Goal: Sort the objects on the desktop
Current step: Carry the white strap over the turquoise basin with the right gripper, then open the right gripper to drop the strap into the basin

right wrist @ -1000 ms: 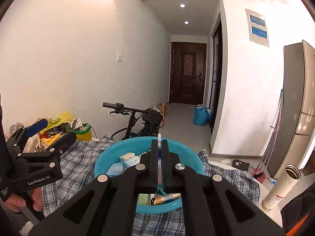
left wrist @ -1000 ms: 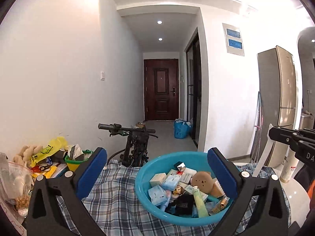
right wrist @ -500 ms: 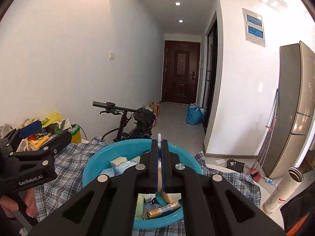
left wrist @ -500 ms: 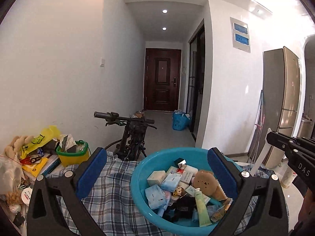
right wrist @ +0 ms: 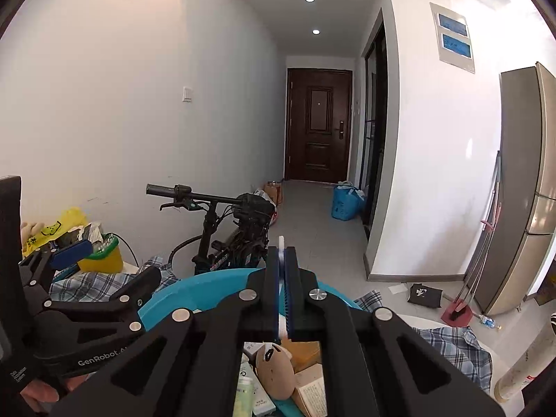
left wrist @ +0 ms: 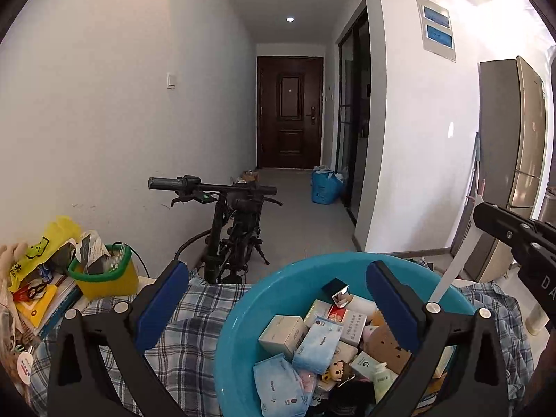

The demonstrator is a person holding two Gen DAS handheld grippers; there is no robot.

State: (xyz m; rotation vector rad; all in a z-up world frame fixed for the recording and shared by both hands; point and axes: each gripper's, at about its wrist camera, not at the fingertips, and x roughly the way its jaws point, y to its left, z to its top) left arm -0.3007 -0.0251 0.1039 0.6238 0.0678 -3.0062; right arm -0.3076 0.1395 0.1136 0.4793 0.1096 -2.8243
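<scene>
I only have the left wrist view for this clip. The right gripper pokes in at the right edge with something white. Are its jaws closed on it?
Observer: Yes. In the right wrist view the right gripper is shut on a thin white strip, clamped between its pads.
Operator: Anything lying low on the right, beyond my frame?
Observer: A black pouch lies on the ground near the fridge.
Operator: What holds the left gripper?
Observer: A hand shows beneath it at the bottom left.
</scene>
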